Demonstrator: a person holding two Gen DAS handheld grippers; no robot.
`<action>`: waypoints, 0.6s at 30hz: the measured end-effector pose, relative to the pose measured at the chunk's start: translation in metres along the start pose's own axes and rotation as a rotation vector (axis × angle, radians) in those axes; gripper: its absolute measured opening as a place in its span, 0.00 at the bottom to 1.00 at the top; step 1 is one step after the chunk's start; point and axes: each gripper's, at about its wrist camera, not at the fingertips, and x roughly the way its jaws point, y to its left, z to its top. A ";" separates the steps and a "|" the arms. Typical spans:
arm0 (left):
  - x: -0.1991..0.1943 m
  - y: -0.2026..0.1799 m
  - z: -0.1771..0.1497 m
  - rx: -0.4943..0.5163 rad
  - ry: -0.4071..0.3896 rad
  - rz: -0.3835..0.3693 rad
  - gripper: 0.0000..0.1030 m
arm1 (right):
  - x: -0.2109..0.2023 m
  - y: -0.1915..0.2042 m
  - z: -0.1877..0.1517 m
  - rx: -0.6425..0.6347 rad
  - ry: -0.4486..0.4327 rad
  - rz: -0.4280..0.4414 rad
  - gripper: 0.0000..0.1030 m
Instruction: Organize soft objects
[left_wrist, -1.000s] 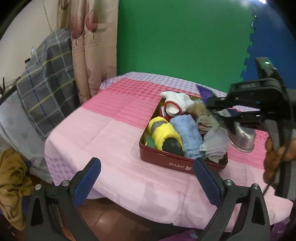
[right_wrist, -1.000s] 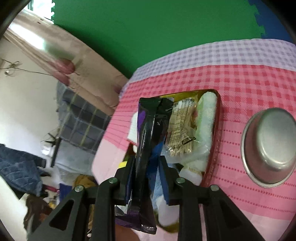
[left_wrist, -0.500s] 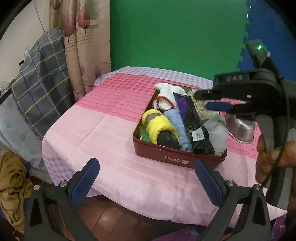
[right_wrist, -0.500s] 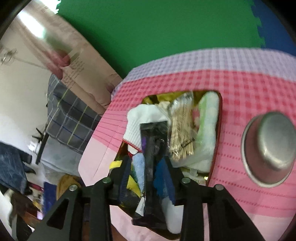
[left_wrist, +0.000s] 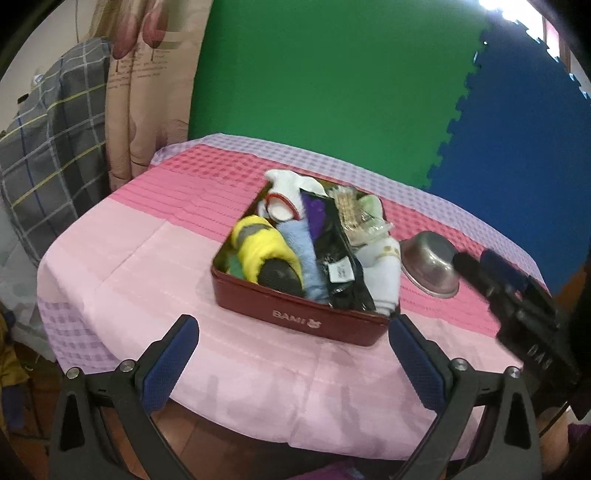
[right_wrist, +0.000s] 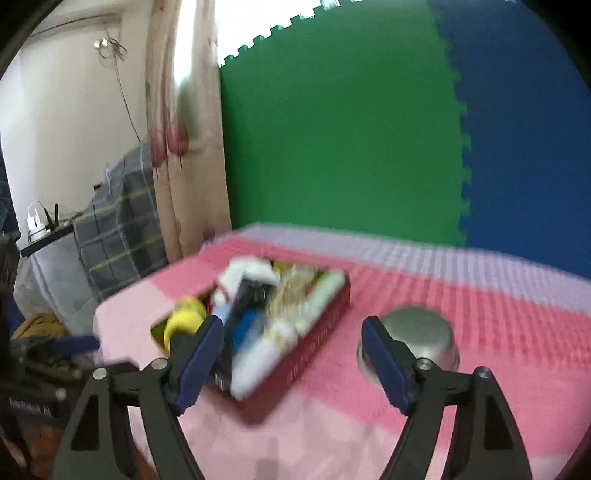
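A red tin (left_wrist: 306, 314) marked BAMI stands in the middle of the pink tablecloth. It holds a white sock with red trim (left_wrist: 284, 192), a yellow and grey sock (left_wrist: 262, 247), a light blue cloth (left_wrist: 303, 254), a black and purple packet (left_wrist: 332, 251), a snack packet (left_wrist: 351, 210) and a white cloth (left_wrist: 384, 273). My left gripper (left_wrist: 293, 332) hangs open before the tin's near wall, holding nothing. My right gripper (right_wrist: 291, 328) has its jaws opening with nothing between them. It is back from the tin (right_wrist: 317, 343), whose picture is blurred, and shows at the right edge (left_wrist: 476, 266) of the left wrist view.
A steel bowl (left_wrist: 430, 264) lies upside down right of the tin, also the bowl (right_wrist: 417, 332) in the right wrist view. Green and blue foam mats (left_wrist: 332, 92) form the back wall. A curtain (left_wrist: 147, 92) and a checked cloth (left_wrist: 48, 147) hang at the left.
The right gripper let go of the black and purple packet, which now lies in the tin. It opened and drew back to the right of the tin. The left gripper barely moved.
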 end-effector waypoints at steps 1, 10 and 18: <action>0.001 -0.003 -0.001 0.004 0.002 0.003 0.99 | 0.000 -0.001 -0.001 0.005 0.018 -0.006 0.77; 0.001 -0.014 -0.005 0.067 -0.027 0.092 0.99 | -0.020 -0.003 0.002 0.019 -0.003 -0.123 0.77; -0.003 -0.017 -0.004 0.105 -0.047 0.177 0.99 | -0.024 0.003 0.001 0.022 -0.001 -0.111 0.77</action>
